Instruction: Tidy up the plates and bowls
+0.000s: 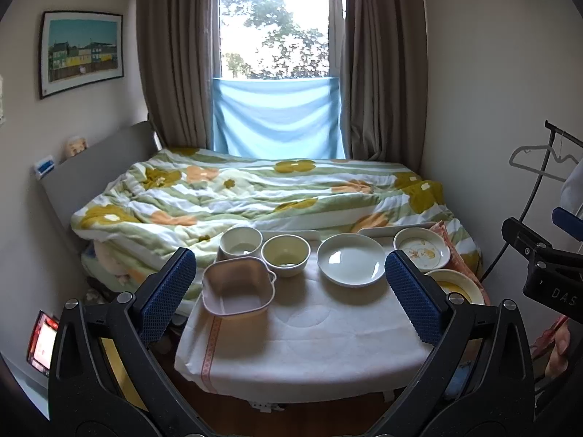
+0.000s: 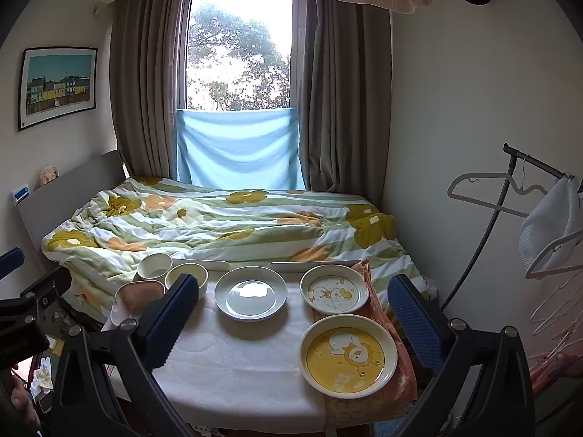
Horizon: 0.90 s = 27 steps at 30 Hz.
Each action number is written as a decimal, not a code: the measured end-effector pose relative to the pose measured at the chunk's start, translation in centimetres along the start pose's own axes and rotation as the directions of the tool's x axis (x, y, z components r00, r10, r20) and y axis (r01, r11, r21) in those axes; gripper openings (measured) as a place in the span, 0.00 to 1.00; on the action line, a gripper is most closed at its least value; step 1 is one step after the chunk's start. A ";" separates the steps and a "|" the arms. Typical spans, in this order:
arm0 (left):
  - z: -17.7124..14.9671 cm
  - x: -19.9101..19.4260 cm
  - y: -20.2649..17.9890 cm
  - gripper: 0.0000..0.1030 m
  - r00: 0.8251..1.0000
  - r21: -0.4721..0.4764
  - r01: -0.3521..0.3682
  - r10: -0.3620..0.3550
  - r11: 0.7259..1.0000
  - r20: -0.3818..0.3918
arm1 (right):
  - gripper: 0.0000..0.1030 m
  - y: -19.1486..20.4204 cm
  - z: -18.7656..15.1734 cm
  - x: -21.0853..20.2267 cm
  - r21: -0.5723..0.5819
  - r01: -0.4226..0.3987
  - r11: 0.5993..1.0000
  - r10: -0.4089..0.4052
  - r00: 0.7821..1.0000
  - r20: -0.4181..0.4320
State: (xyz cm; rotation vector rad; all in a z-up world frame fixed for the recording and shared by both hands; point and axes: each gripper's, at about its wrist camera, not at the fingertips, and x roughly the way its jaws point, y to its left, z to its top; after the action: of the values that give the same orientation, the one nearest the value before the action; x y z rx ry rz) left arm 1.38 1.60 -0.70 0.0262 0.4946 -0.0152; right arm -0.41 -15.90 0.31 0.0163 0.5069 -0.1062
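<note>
Sitting spread out on the white-clothed table (image 1: pixel 302 342) were six dishes, none stacked as far as either view showed, so sorting looked unstarted. Left wrist view: pink square bowl (image 1: pixel 237 286) lower centre-left, white round bowl (image 1: pixel 241 242) behind it, cream bowl (image 1: pixel 286 255) just right of that and touching or nearly touching the square one, plain white plate (image 1: pixel 351 264) centre-right, white duck-print plate (image 1: pixel 421 252) far right, yellow duck plate (image 1: pixel 455 286) half hidden behind the right finger. Right wrist view showed the same layout: bowls grouped at centre-left, plain plate (image 2: pixel 250 293) mid-frame, white duck plate (image 2: pixel 334 293) to its right, yellow plate (image 2: pixel 348 355) lower right, both duck plates resting on an orange patterned cloth (image 2: pixel 397 375). Left gripper (image 1: pixel 290 298) was spread wide, holding nothing, hovering over the near table edge. Right gripper (image 2: pixel 293 322) likewise wide apart and empty, roughly framing the plates. Judgement: bowls were already loosely clustered left and plates right, but nesting the three bowls and stacking the three plates was all still to do. Square bowl won't nest cleanly with the round ones, probably. Beyond the table: bed with a floral duvet (image 1: pixel 255 193), curtained window (image 2: pixel 238 47) at top centre, clothes rack (image 2: pixel 517 196) at right edge.
</note>
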 end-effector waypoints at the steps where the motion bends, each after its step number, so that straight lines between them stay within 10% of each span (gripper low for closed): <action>1: 0.0 0.0 0.0 1.00 1.000 0.001 -0.005 0.005 1.000 -0.002 | 1.00 0.0 0.0 0.0 -0.001 -0.001 1.000 0.001 1.000 0.000; 27: 0.5 -0.2 -1.0 1.00 1.000 0.016 0.014 -0.015 1.000 0.014 | 1.00 0.1 0.2 -0.1 -0.003 0.000 1.000 0.000 1.000 0.003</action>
State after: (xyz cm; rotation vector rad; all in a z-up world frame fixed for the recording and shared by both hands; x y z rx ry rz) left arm 1.43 0.56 -0.14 0.0382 0.4809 -0.0336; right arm -0.45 -15.80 0.52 0.0134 0.5037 -0.1051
